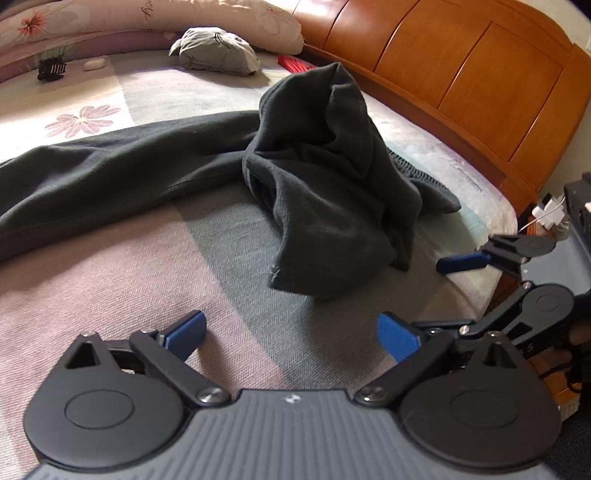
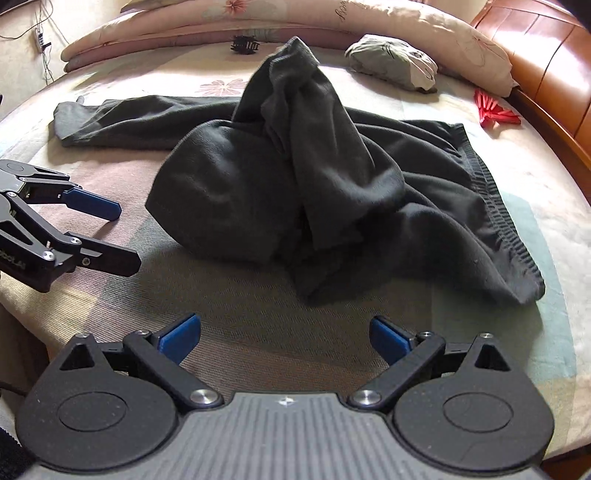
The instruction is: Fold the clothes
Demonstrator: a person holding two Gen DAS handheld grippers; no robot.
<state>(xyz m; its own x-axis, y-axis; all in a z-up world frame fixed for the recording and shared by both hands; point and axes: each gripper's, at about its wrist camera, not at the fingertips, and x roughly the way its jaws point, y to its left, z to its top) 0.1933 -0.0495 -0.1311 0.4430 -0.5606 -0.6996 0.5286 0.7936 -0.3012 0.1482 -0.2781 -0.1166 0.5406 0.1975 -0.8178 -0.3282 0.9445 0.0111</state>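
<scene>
Dark grey trousers point(image 1: 332, 177) lie crumpled on the bed. One leg stretches flat to the left point(image 2: 129, 118), and the other is bunched into a tall peak point(image 2: 295, 92). The ribbed waistband point(image 2: 491, 206) lies on the right. My left gripper point(image 1: 291, 332) is open above bare sheet, just short of the heap's near edge. In the right wrist view, my left gripper point(image 2: 127, 236) is left of the heap with nothing between its fingers. My right gripper point(image 2: 286, 336) is open in front of the heap, and one of its blue fingers point(image 1: 461, 260) shows at the bed's right edge.
A wooden headboard point(image 1: 461, 74) runs along the right side. Floral bedding point(image 2: 332, 18) lines the far side. On the sheet behind the trousers lie a folded grey cloth point(image 2: 391, 62), a red item point(image 2: 495, 110), a black hair clip point(image 2: 245, 44) and a small white object point(image 1: 94, 64). The bed edge is close below both grippers.
</scene>
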